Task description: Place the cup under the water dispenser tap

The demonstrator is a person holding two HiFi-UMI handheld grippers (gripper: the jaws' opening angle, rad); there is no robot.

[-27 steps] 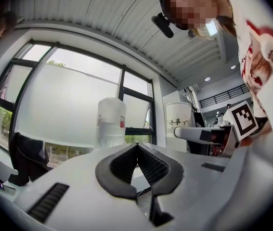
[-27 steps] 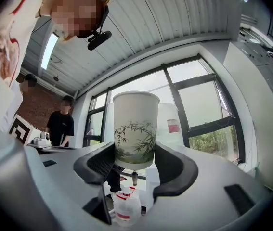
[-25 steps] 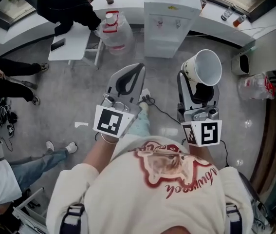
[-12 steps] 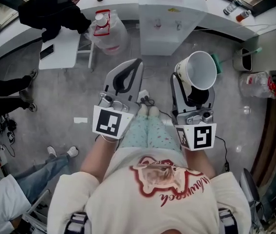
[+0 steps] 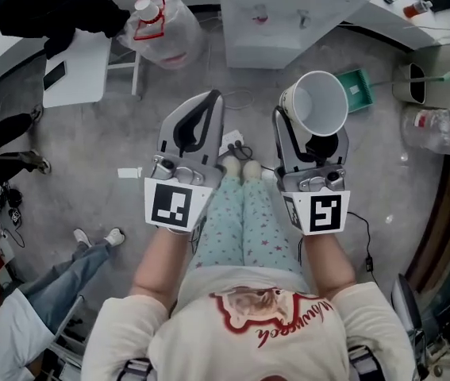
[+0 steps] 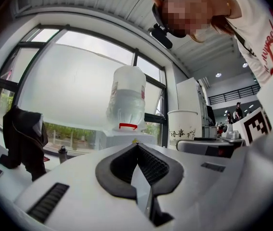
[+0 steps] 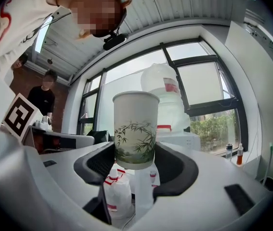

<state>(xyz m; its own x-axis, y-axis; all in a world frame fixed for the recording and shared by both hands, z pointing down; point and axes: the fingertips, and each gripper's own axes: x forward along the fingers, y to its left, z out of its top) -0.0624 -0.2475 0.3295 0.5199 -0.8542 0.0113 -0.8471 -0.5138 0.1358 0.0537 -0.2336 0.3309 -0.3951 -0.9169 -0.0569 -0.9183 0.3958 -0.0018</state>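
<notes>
Right gripper [image 7: 136, 154] clamps upright white cup [image 7: 135, 124] with green bamboo print.

Soft daylight through the windows, and strong fisheye bending in both gripper views.

Your head view is bright and sharp, with the grey floor [image 5: 90, 149] lit evenly and barely any hard shadow. In your left gripper view the window [image 6: 73, 81] behind the water bottle [image 6: 126, 95] is blown out to white, and the dark jacket [image 6: 23, 134] is almost a silhouette. In your right gripper view the cup [image 7: 135, 129] is crisp against bright panes. In both, straight frames curve, the nearest foreground is soft, and the corners fall to black.
</notes>
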